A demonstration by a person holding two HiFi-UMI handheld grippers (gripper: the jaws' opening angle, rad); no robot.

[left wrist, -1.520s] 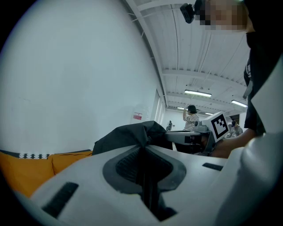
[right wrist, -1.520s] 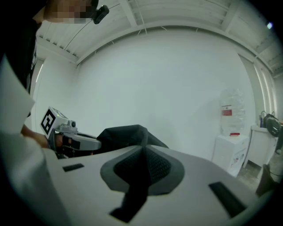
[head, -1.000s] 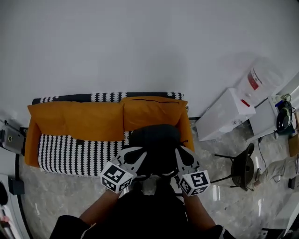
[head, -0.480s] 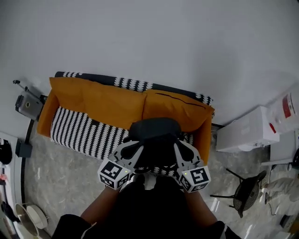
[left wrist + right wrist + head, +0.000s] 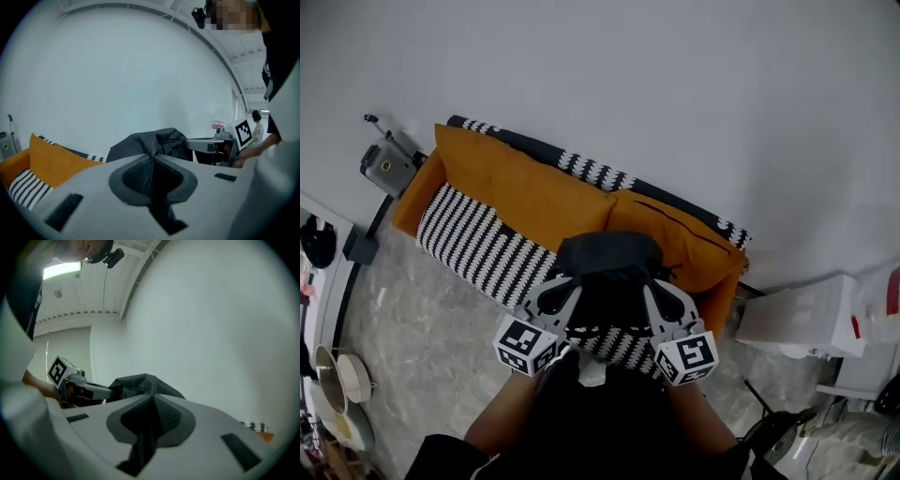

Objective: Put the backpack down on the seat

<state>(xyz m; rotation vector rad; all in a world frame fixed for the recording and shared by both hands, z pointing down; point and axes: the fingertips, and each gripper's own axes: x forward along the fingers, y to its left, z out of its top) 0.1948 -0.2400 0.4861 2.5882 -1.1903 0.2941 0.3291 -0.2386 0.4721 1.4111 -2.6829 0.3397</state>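
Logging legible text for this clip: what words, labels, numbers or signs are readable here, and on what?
No text reads clearly in any view.
Red label at the right edge of the head view: too small to read.
Left marker cube and right marker cube: square patterns only, no letters.

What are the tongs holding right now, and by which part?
The dark backpack: left tongs and right tongs each pinch a dark strap of it, one on either side.
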